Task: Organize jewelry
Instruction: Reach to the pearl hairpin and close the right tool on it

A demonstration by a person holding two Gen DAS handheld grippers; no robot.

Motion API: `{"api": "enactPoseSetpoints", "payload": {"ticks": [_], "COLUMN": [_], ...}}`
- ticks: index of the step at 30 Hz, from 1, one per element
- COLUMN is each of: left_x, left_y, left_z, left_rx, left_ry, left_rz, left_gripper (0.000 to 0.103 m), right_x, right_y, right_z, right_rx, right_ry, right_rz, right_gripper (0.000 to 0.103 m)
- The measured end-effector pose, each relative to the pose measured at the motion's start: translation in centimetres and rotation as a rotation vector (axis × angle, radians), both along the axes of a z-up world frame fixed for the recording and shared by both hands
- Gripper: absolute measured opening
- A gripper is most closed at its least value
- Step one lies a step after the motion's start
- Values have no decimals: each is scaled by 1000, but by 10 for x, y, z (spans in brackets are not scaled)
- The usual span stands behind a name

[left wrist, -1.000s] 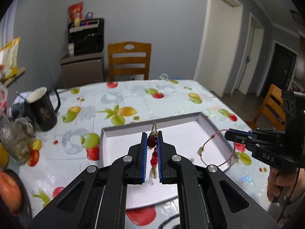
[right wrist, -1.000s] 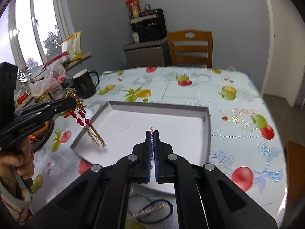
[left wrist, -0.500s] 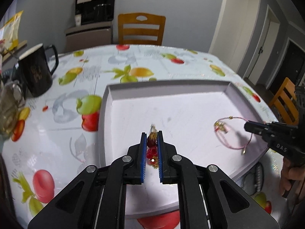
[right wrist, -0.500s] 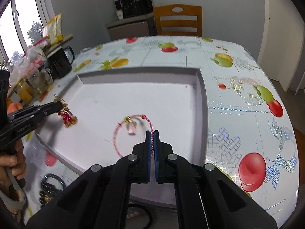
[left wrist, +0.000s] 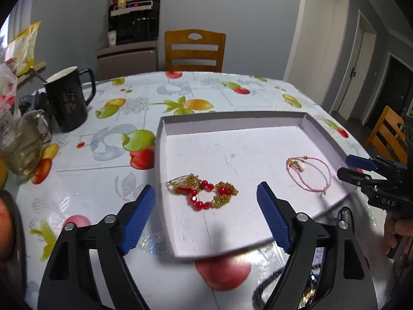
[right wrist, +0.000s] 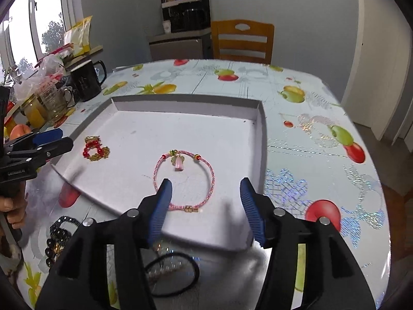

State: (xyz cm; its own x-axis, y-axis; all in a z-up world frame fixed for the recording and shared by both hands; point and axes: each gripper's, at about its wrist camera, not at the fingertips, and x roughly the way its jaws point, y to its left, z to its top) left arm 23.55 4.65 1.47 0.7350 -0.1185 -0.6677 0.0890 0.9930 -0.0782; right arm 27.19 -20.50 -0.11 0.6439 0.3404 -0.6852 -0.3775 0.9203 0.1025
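A shallow white tray (left wrist: 232, 119) (right wrist: 185, 102) lies on the fruit-print table. A red-bead and gold-chain piece (left wrist: 202, 192) (right wrist: 95, 150) lies in the tray's left part. A pink cord bracelet with a charm (left wrist: 309, 173) (right wrist: 183, 180) lies in its right part. My left gripper (left wrist: 206, 210) is open and empty, just short of the red-bead piece; it also shows in the right wrist view (right wrist: 55, 139). My right gripper (right wrist: 205, 206) is open and empty over the bracelet's near side; it also shows in the left wrist view (left wrist: 356, 166).
A black mug (left wrist: 68, 102), a glass jar (left wrist: 22, 144) and bags stand at the table's left. A black bead bracelet (right wrist: 58, 237) and a black hair tie (right wrist: 171, 273) lie in front of the tray. A wooden chair (left wrist: 195, 50) stands behind the table.
Both grippers have opened. The red-bead piece and the pink bracelet have dropped from the jaws and now lie on the tray floor. Both grippers have drawn back a little.
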Motion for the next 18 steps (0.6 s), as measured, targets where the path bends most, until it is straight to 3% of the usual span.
{"api": "enactPoseSetpoints", "payload": {"ticks": [8,18], "left_x": [-43,-75], "left_y": [2,-23], "left_z": [10,-3], "left_rx": [-23,-32], "left_ry": [-50,-54], "left_rz": [-14,-89], "left_gripper": [86,88], "right_x": [-38,-57], "right_y": [-12,10], "right_z": [10,-22], "right_rx": [13,-37], "right_ry": [-42,67], "right_rz": [4,86], "right_gripper": [60,60]}}
